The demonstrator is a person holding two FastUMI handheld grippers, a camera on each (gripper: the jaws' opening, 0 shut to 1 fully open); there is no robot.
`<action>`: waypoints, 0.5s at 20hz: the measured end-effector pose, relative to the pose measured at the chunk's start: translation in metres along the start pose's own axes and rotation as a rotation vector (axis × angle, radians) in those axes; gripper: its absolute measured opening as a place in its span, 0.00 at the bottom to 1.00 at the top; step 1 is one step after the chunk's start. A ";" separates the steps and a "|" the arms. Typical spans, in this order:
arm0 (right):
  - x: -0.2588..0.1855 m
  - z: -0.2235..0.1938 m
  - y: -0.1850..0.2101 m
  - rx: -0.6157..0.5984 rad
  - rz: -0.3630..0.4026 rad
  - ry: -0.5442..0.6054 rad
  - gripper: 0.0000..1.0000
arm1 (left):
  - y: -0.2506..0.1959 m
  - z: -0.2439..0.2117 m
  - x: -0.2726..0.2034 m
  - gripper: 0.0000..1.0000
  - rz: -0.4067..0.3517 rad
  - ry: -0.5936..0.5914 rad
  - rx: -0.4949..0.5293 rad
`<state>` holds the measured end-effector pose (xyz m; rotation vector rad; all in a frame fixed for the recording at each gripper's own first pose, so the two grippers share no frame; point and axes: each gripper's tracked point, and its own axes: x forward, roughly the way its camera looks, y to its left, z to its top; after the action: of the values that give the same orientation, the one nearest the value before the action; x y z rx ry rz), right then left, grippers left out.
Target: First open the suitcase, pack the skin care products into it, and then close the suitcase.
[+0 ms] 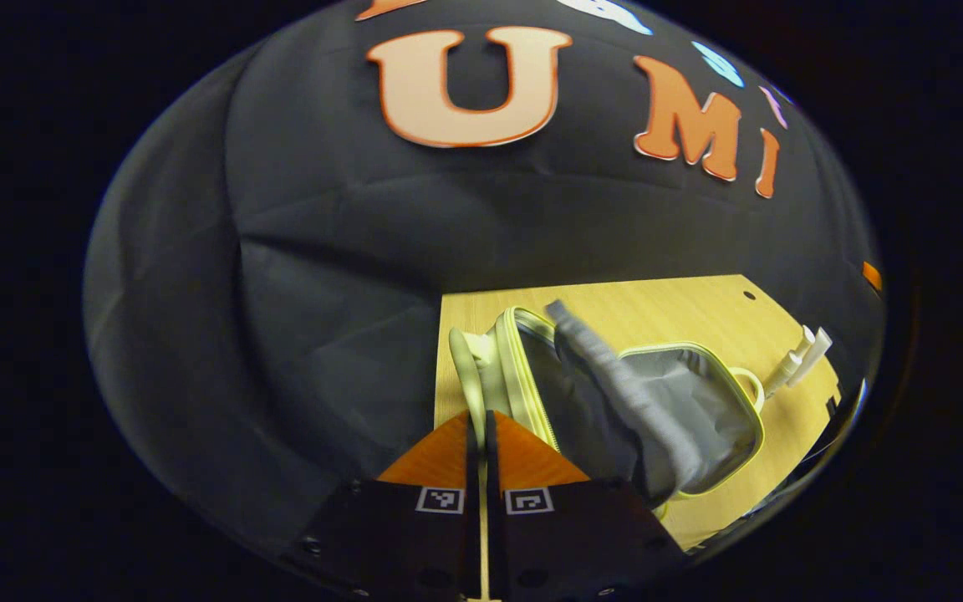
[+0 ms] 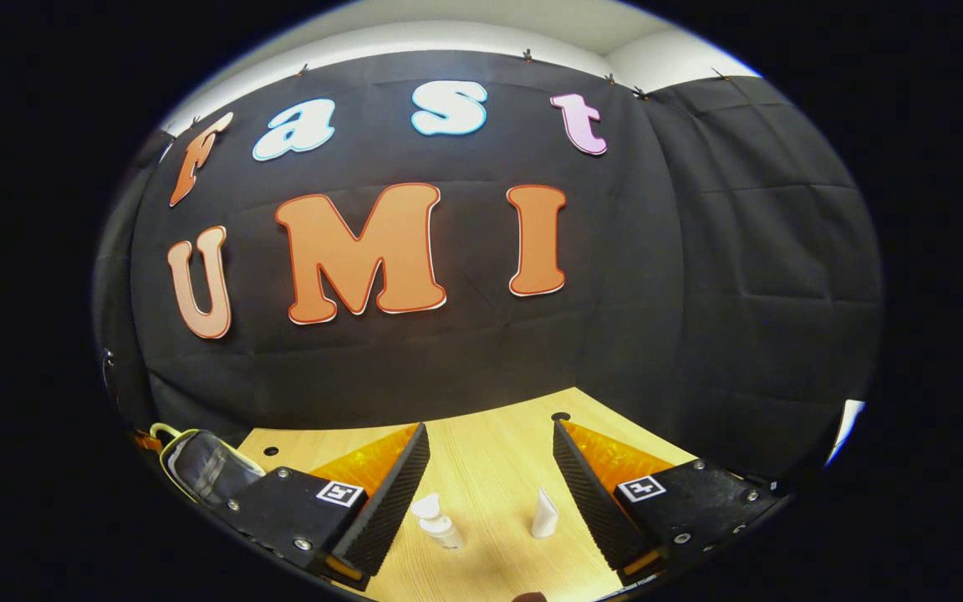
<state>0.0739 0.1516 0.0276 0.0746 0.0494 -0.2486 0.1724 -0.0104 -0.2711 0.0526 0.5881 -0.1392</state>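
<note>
A small pale-yellow suitcase (image 1: 657,401) lies open on the wooden table (image 1: 682,305), its grey lining showing and a grey flap standing up in the middle. In the left gripper view my left gripper (image 1: 479,431) is shut on the cream rim of the raised lid (image 1: 466,368), which runs down between the fingers. Two white skin care tubes (image 1: 801,358) lie to the right of the case. In the right gripper view my right gripper (image 2: 490,431) hangs open above the table, with a white pump bottle (image 2: 438,520) and a white tube (image 2: 545,512) standing between its fingers.
The open suitcase (image 2: 197,464) shows at the far left of the right gripper view. The black cloth wall rises just behind the table's far edge (image 2: 415,422). Small holes mark the tabletop (image 2: 561,415). Bare wood lies around the two bottles.
</note>
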 end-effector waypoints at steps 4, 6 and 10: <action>0.002 -0.004 0.013 -0.035 0.006 0.016 0.95 | 0.001 -0.019 0.008 0.01 -0.043 0.022 -0.096; 0.003 -0.007 0.020 -0.049 0.014 0.025 0.95 | 0.002 -0.031 0.015 0.04 -0.050 0.046 -0.153; 0.003 -0.010 0.025 -0.073 0.019 0.035 0.95 | 0.000 -0.056 0.024 0.04 -0.034 0.121 -0.210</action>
<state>0.0825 0.1760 0.0187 0.0070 0.0920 -0.2258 0.1614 -0.0083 -0.3307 -0.1540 0.7222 -0.1068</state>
